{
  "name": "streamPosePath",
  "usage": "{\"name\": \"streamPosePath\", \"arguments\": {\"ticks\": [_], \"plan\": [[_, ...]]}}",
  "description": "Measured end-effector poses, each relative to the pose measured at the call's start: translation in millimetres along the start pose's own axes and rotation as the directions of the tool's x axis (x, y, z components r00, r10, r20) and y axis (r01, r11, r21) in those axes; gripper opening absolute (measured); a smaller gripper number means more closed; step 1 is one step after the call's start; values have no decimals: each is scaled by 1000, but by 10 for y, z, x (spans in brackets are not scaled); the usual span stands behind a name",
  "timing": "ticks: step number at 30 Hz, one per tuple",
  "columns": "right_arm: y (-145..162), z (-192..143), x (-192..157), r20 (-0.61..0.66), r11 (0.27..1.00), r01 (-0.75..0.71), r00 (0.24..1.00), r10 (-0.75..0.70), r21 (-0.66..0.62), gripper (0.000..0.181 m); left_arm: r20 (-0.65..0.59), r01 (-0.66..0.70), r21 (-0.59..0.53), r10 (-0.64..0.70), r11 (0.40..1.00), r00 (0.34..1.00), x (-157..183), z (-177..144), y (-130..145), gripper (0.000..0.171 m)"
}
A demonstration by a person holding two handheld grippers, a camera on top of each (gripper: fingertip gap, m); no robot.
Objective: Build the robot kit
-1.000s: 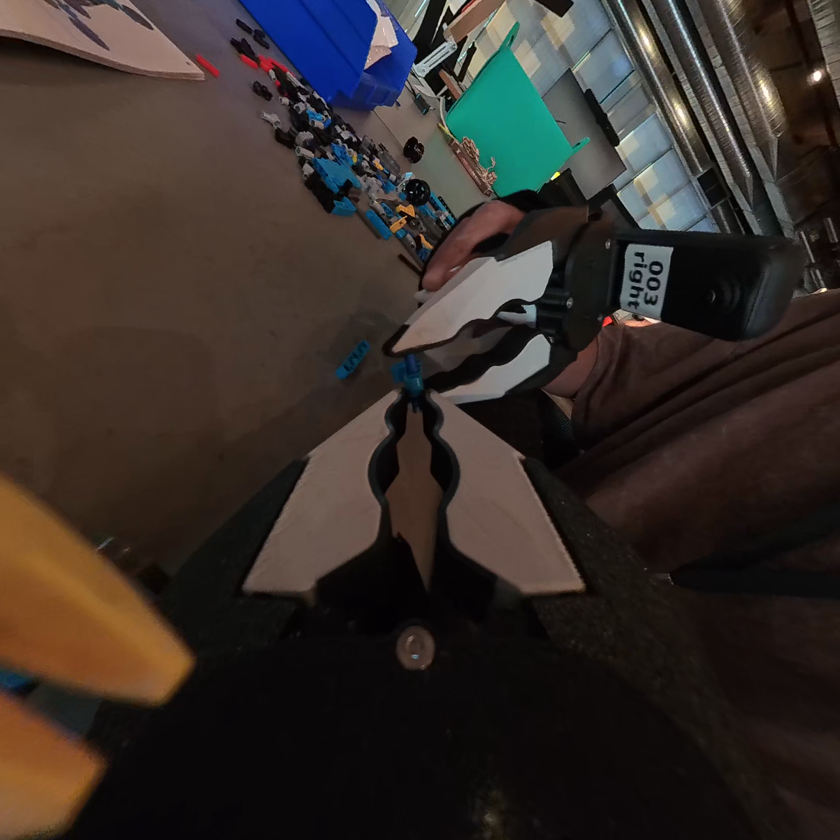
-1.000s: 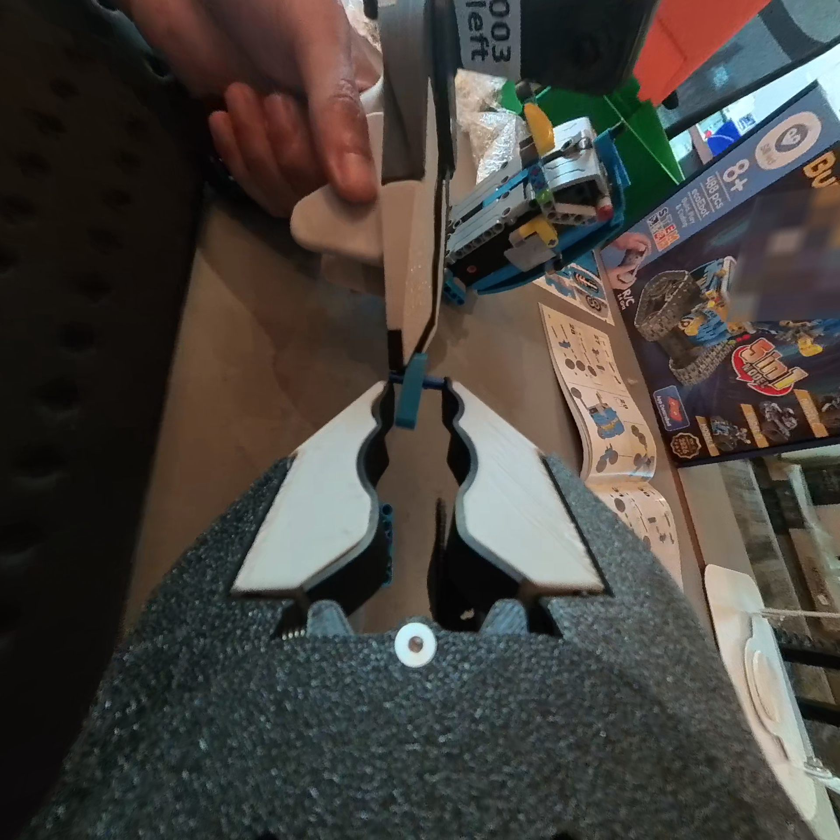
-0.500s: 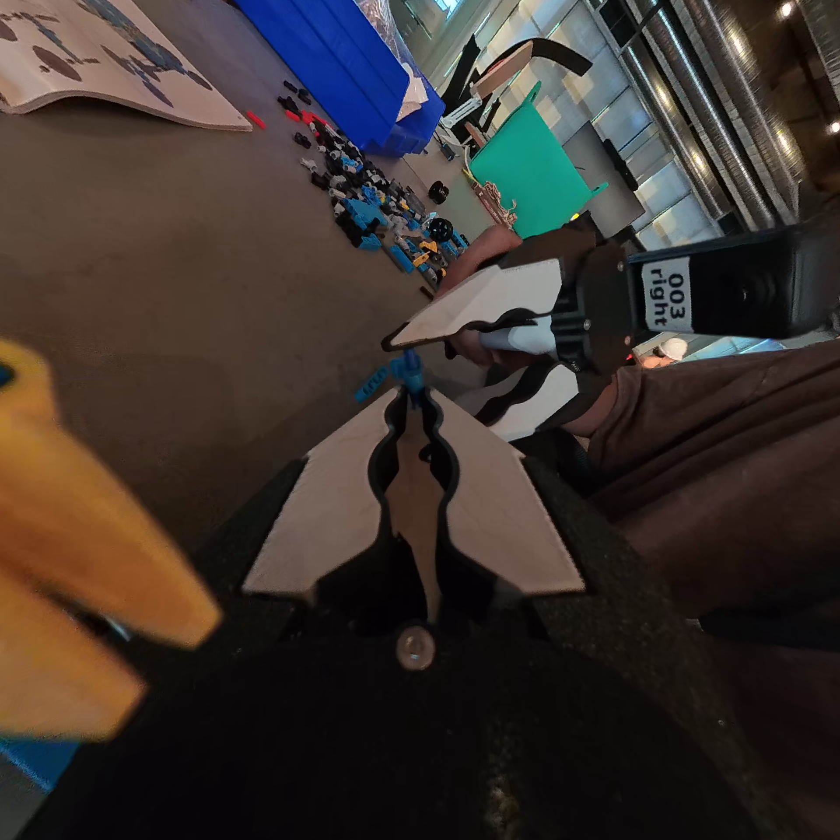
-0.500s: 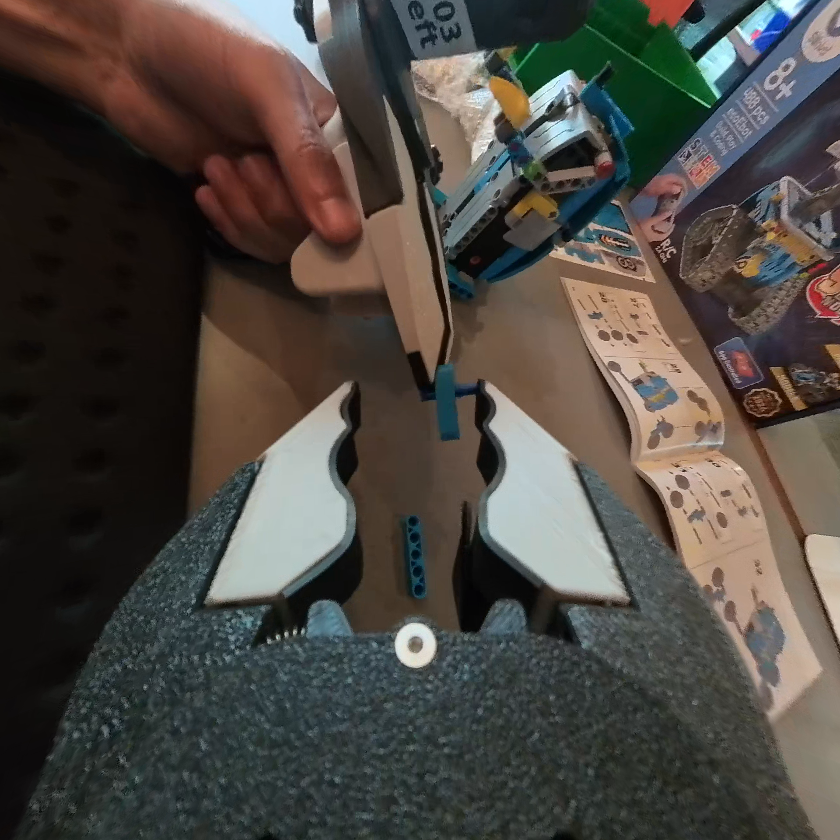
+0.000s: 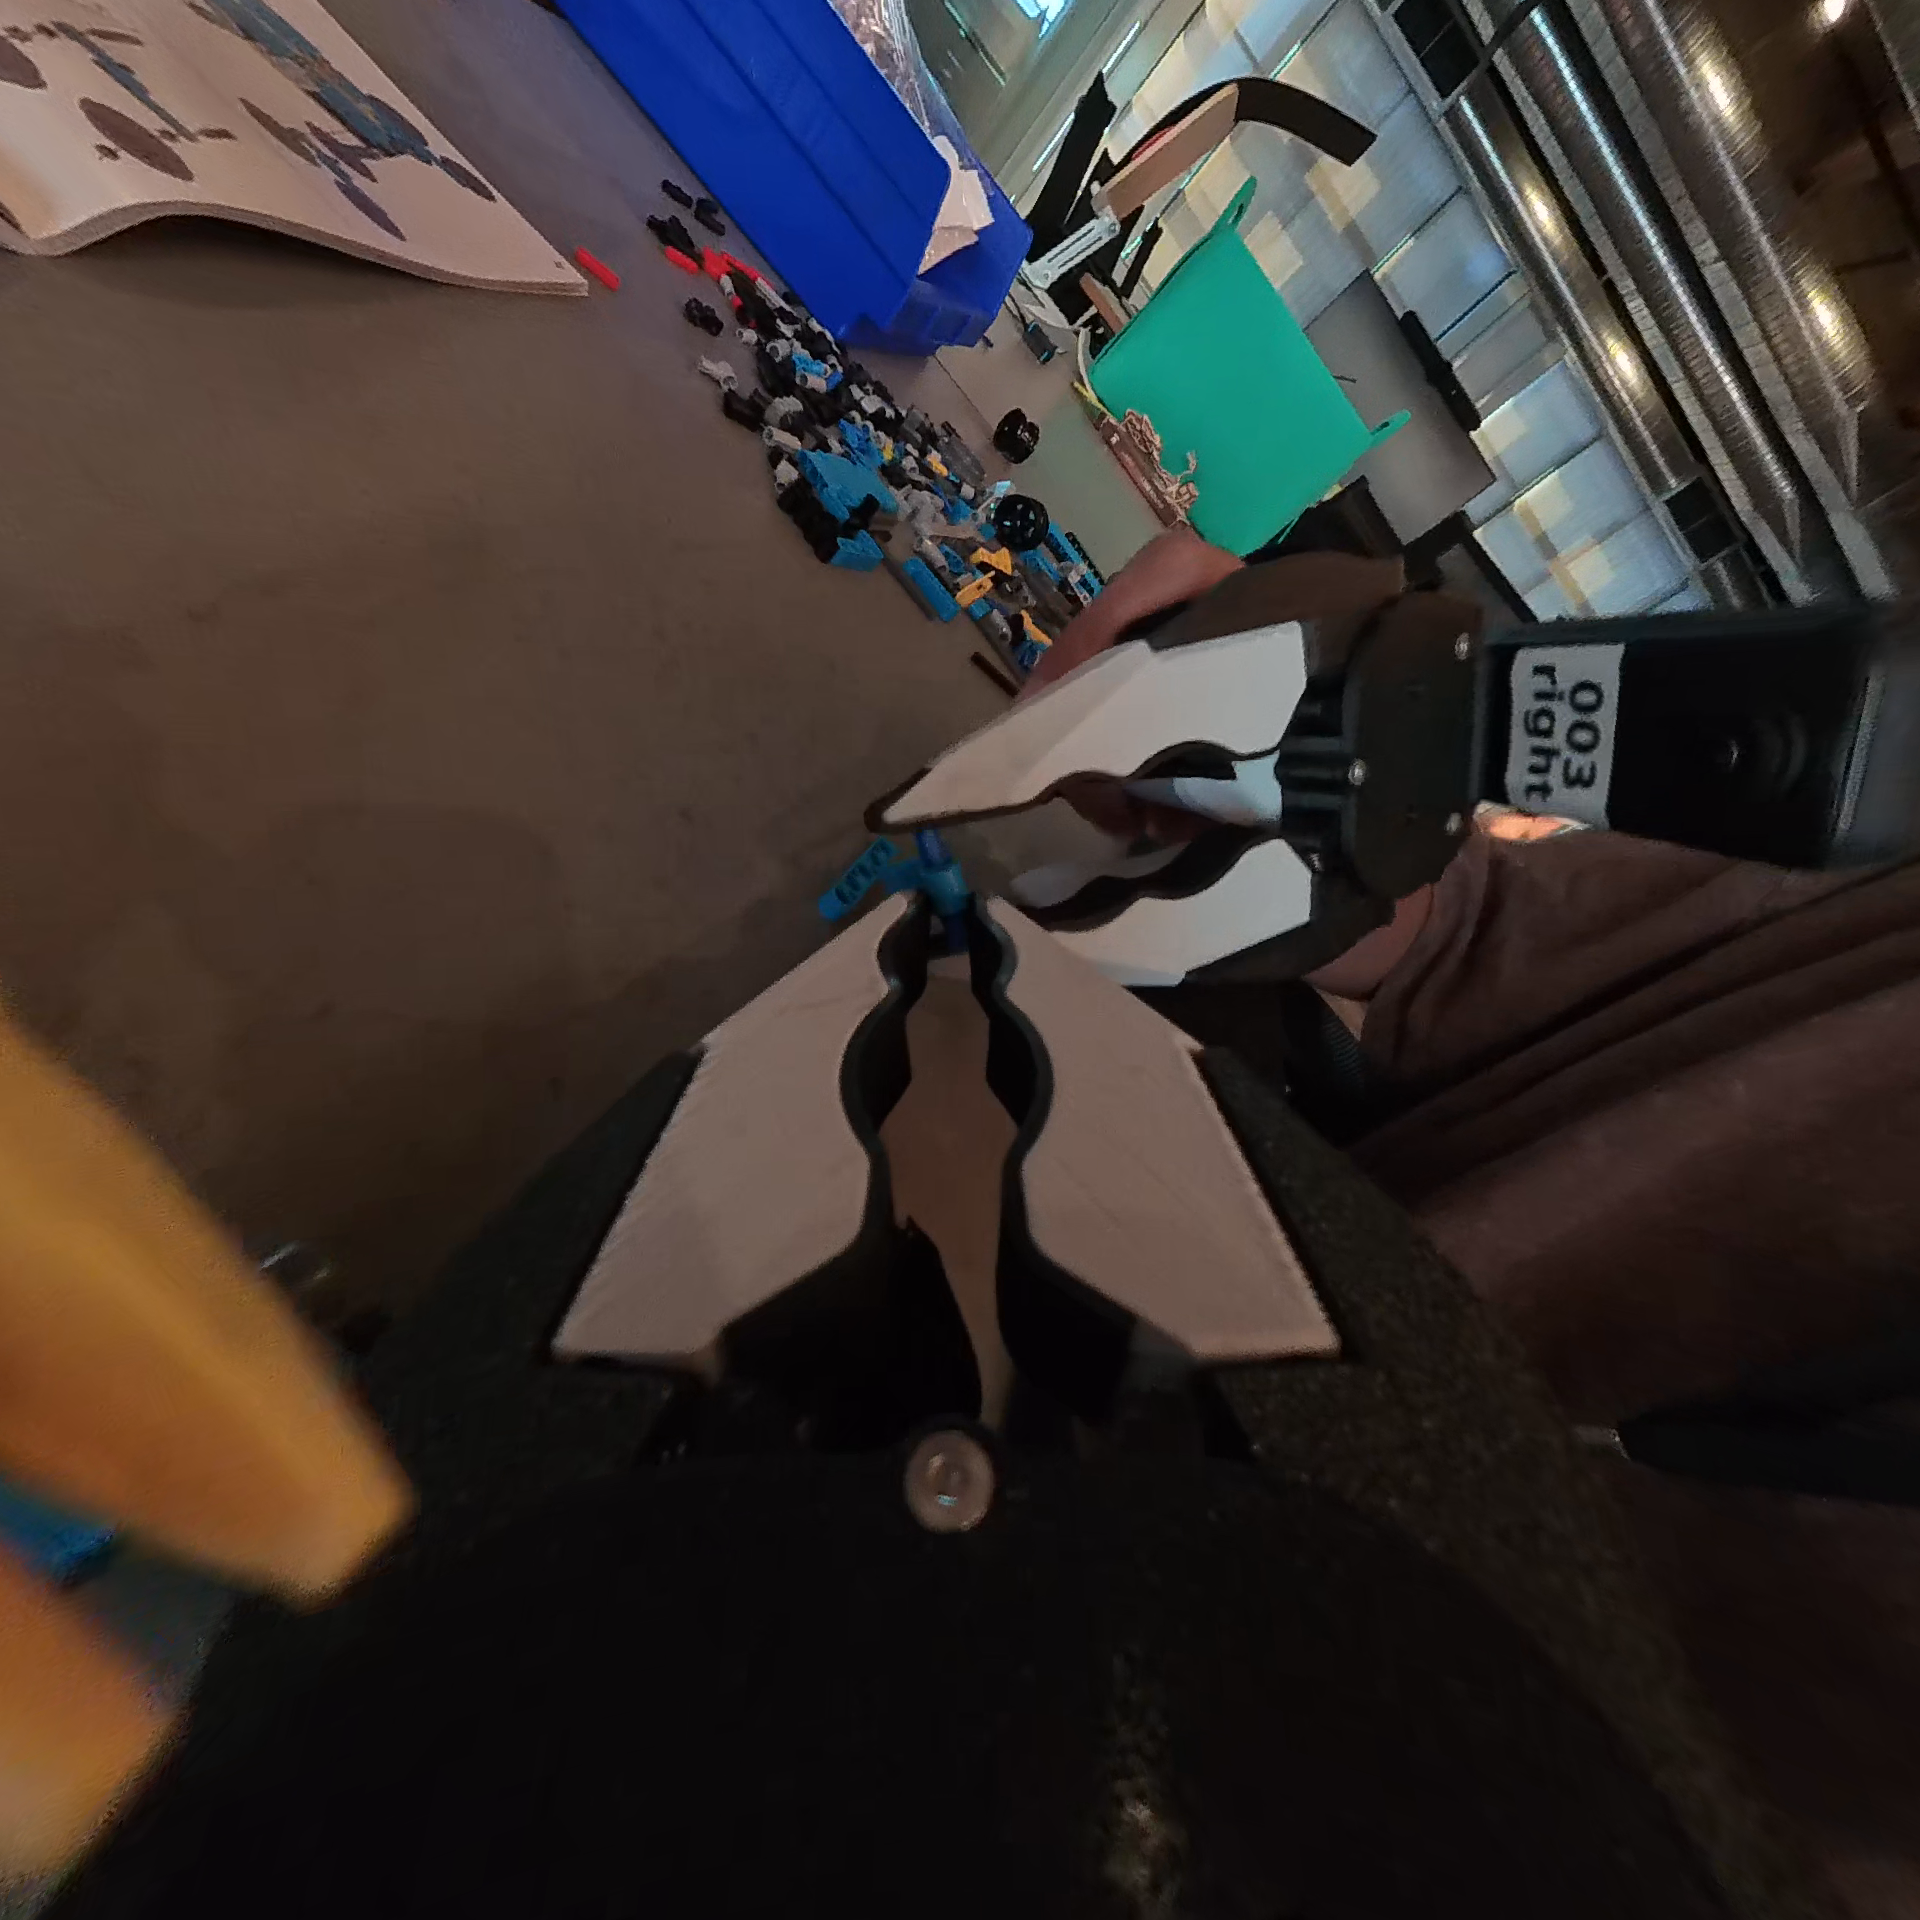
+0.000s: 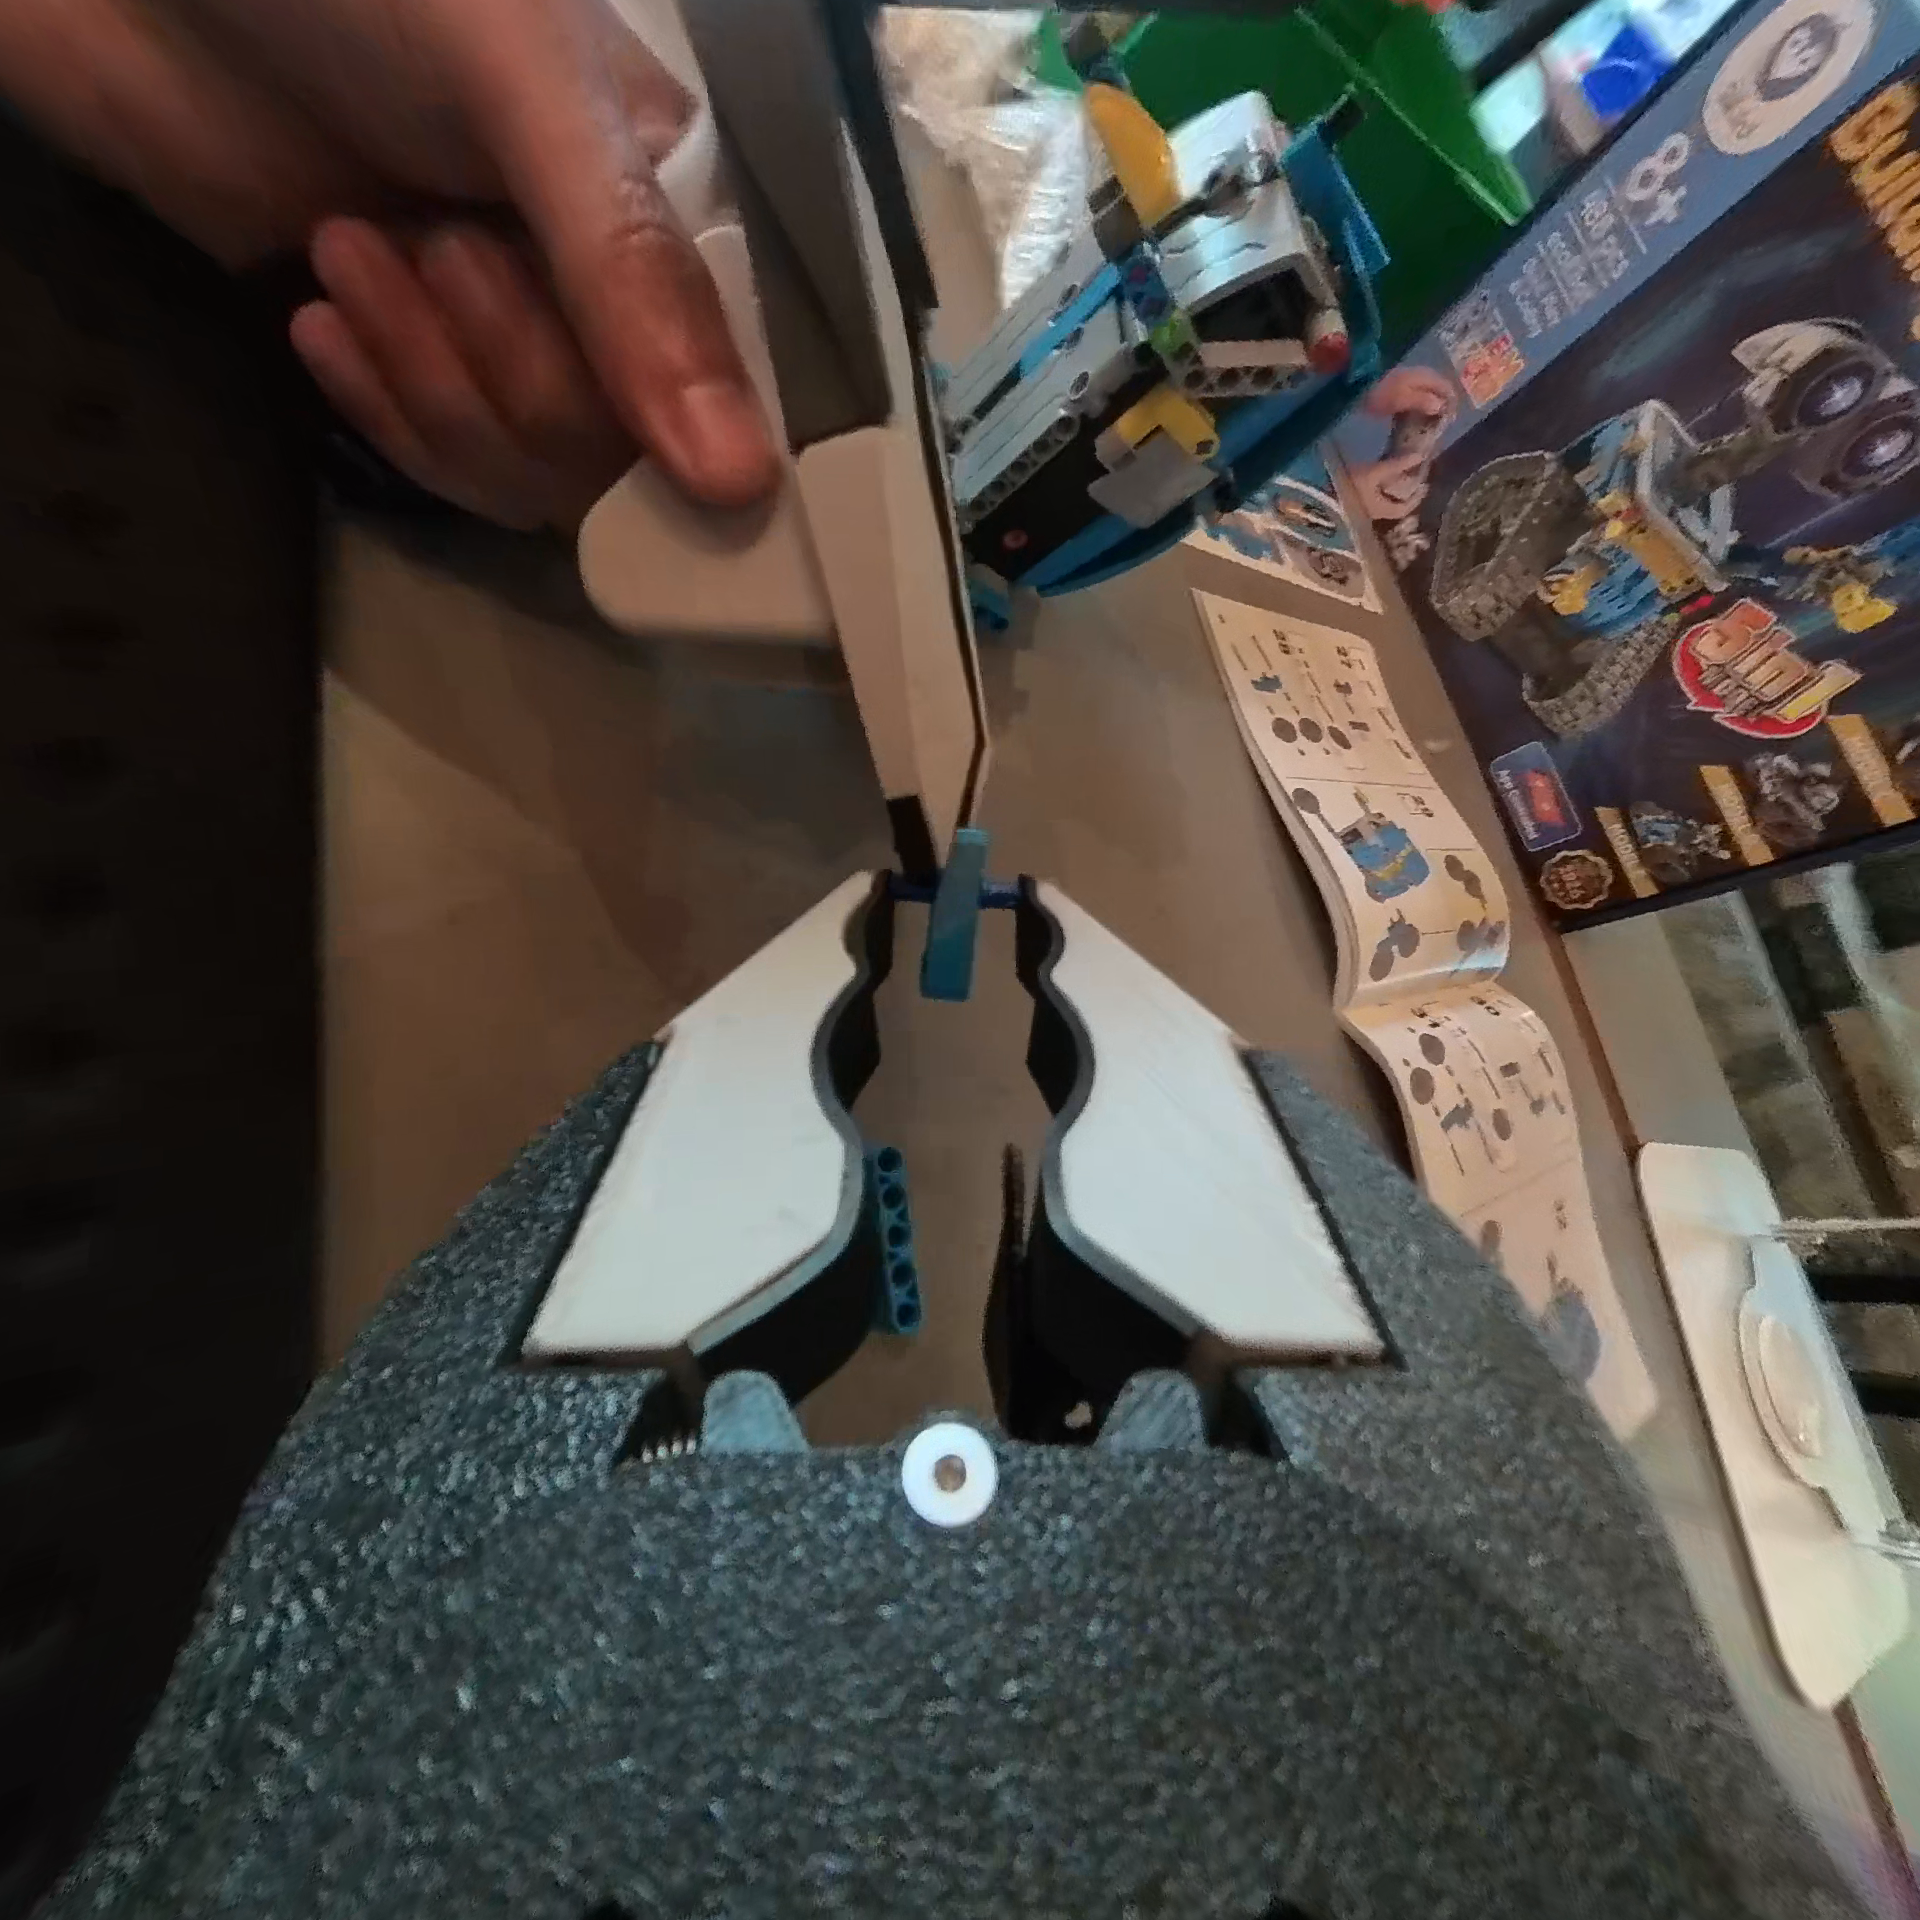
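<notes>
My left gripper [image 5: 940, 914] is shut on a small light-blue connector piece [image 5: 940, 883], held above the grey table. In the right wrist view it comes down from above [image 6: 935, 821], a hand on its handle, gripping the top of that piece [image 6: 948, 935]. A thin dark-blue axle [image 6: 1003, 891] runs crosswise through the piece. My right gripper [image 6: 956, 888] is shut on the axle's two ends, one fingertip at each. In the left wrist view the right gripper [image 5: 935, 847] meets my left tips from the right.
A loose blue beam [image 6: 899, 1236] lies on the table under my right fingers. A part-built blue and grey model [image 6: 1143, 384], an instruction booklet [image 6: 1403, 883] and a kit box [image 6: 1662, 520] lie ahead. A pile of small parts [image 5: 883, 488] sits before a blue bin [image 5: 790, 156]. Less than 4 cm separates the two grippers' tips.
One second ago the right gripper was shut on the axle. Half a second ago it stood open beside the piece. Now it is shut on the axle ends again. The left grip is unchanged.
</notes>
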State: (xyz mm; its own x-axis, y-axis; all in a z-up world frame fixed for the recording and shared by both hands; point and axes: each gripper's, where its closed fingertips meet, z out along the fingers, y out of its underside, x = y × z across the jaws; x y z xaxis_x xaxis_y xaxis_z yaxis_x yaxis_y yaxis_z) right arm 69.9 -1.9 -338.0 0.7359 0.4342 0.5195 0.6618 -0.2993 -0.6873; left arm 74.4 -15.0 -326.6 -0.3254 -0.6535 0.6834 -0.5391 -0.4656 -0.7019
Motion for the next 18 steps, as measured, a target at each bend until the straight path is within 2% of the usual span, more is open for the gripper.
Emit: {"name": "streamPosePath", "arguments": {"ticks": [8, 10, 12, 13, 16, 18], "plan": [[19, 15, 95, -24, 998, 64, 998, -64, -18, 24, 32, -13, 19, 12, 1000, 999, -31, 8, -29, 6], [26, 2, 102, -43, 991, 129, 991, -130, -23, 24, 19, 0, 8, 0, 1000, 1000, -26, 18, -15, 6], [75, 19, 98, -71, 972, 221, 971, -226, -73, 25, 28, -11, -8, 11, 1000, 1000, -27, 38, 1, 21], [98, 34, 70, -74, 958, 271, 958, -279, -98, 25, 33, -15, -15, 16, 1000, 999, -27, 46, 10, 21], [25, 16, -8, -94, 910, 402, 907, -411, -96, 25, 27, -25, -28, 25, 999, 999, -11, 59, 25, 7], [-2, -1, -8, -94, 907, 413, 903, -420, -83, 25, 28, -36, -28, 37, 999, 999, 3, 56, 24, 7]]}}
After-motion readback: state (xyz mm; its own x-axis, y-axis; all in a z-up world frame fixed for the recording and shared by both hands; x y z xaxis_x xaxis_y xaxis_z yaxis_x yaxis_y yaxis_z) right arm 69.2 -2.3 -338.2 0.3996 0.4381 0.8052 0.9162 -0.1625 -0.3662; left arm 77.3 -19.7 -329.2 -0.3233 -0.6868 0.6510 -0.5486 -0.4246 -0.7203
